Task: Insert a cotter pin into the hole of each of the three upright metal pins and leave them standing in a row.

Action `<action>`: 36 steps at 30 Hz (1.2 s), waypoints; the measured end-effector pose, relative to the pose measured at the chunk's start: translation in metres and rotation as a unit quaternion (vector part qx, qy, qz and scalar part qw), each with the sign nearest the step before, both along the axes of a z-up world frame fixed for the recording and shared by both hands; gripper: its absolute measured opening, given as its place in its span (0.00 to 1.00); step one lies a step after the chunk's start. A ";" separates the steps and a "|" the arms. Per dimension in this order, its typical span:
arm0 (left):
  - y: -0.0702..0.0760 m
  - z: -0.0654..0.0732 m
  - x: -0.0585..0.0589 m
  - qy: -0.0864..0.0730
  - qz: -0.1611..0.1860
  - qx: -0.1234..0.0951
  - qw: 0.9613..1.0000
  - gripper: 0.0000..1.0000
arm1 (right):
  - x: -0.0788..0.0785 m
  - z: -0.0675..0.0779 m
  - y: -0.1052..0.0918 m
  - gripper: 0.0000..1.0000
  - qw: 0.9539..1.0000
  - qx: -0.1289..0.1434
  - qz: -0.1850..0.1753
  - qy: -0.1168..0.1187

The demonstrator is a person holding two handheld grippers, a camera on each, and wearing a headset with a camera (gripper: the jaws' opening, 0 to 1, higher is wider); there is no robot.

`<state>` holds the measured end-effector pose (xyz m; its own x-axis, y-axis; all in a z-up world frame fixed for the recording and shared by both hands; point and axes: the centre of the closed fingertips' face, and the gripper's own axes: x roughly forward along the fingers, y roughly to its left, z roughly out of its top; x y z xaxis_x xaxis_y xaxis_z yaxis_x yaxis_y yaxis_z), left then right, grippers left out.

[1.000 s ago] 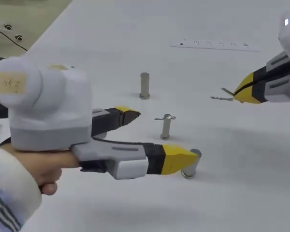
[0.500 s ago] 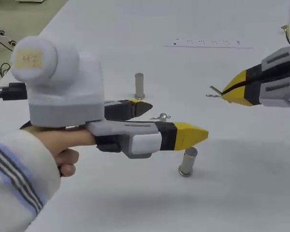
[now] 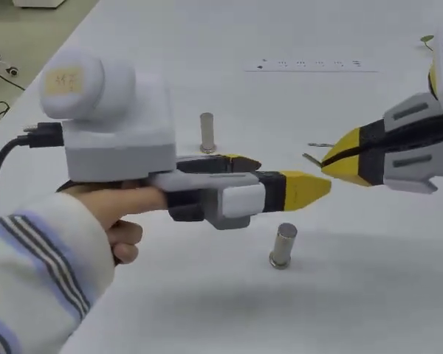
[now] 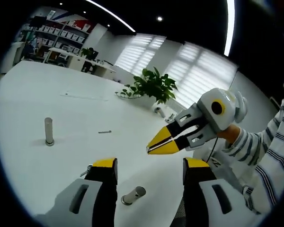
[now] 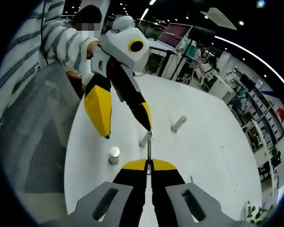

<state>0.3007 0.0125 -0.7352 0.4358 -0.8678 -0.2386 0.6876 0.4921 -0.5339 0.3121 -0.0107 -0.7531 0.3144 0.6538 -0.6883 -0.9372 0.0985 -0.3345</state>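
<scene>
Upright metal pins: three, counted in the right gripper view: near pin (image 5: 114, 154), middle pin (image 5: 144, 139), far pin (image 5: 178, 124). Cotter pins confirmed: two. One is the held cotter pin (image 5: 149, 147), gripped in the right tongs (image 3: 325, 166). The other is the loose cotter pin (image 4: 104, 132), lying on the tabletop (image 3: 207, 302). Tongs: two pairs, counting the left tongs (image 3: 294, 175).

We read nothing: yellow sticker (image 3: 65, 80) atop the left tongs (image 3: 292, 175), just a blurred scrawl; printed strip (image 3: 310, 66) beyond the far metal pin (image 3: 206, 133), too small.
</scene>
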 end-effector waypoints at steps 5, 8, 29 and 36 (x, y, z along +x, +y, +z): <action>-0.006 0.002 -0.001 0.015 -0.008 -0.010 1.000 0.38 | -0.010 0.001 0.005 0.02 1.000 0.002 0.014 -0.010; -0.010 0.002 -0.003 0.030 -0.015 -0.017 0.999 0.33 | -0.013 0.002 0.007 0.02 1.000 0.001 0.020 -0.014; -0.016 -0.002 -0.005 0.072 -0.011 -0.044 0.996 0.07 | -0.017 0.009 0.010 0.02 0.997 -0.016 0.051 -0.052; -0.015 -0.004 -0.005 0.078 -0.006 -0.043 0.996 0.05 | -0.020 0.009 0.012 0.02 0.996 -0.025 0.059 -0.059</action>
<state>0.2957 -0.0027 -0.7390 0.3891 -0.8928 -0.2269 0.5982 0.4322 -0.6748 0.2925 0.0017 -0.7438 0.3183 0.6573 -0.6831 -0.8948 -0.0296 -0.4455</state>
